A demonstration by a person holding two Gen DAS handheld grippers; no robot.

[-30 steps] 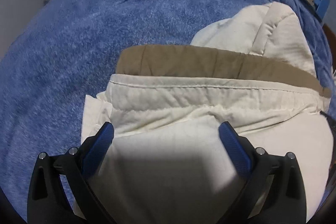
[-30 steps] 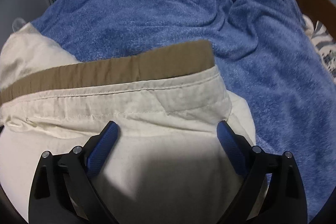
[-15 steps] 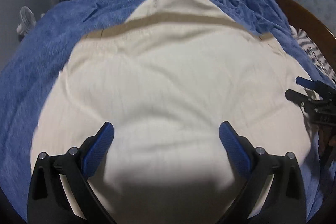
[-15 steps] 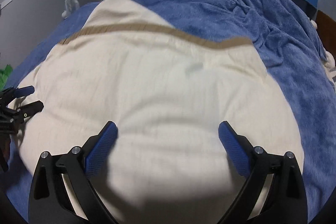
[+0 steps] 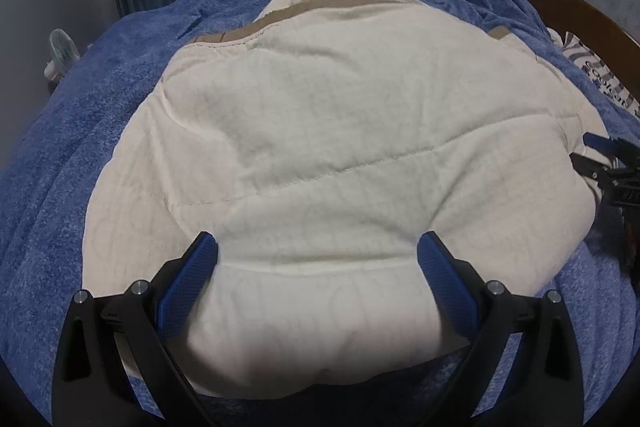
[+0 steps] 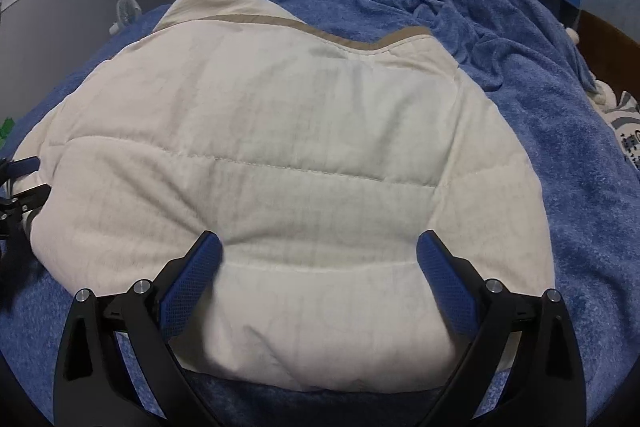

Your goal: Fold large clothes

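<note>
Hovering over the cream quilted padded jacket [image 5: 340,163], your left gripper [image 5: 316,259] has its blue-padded fingers spread wide and holds nothing; your right gripper [image 6: 318,259] is just as wide and empty. A second ago both views sat close on the tan-trimmed hem, with layers bunched against it; now you have pulled back and the whole garment fills the middle of both frames as one rounded bundle on the blue fleece blanket [image 5: 80,99] covering the bed. The tan trim band [image 6: 280,23] now lies along the far edge, toward the top of the frame. That suggests the fold is laid and released, so the task looks close to finished, perhaps needing one smoothing pass. Printed fabric [image 5: 600,75] at the right edge of the left view carries dark lettering, too small to read.
</note>
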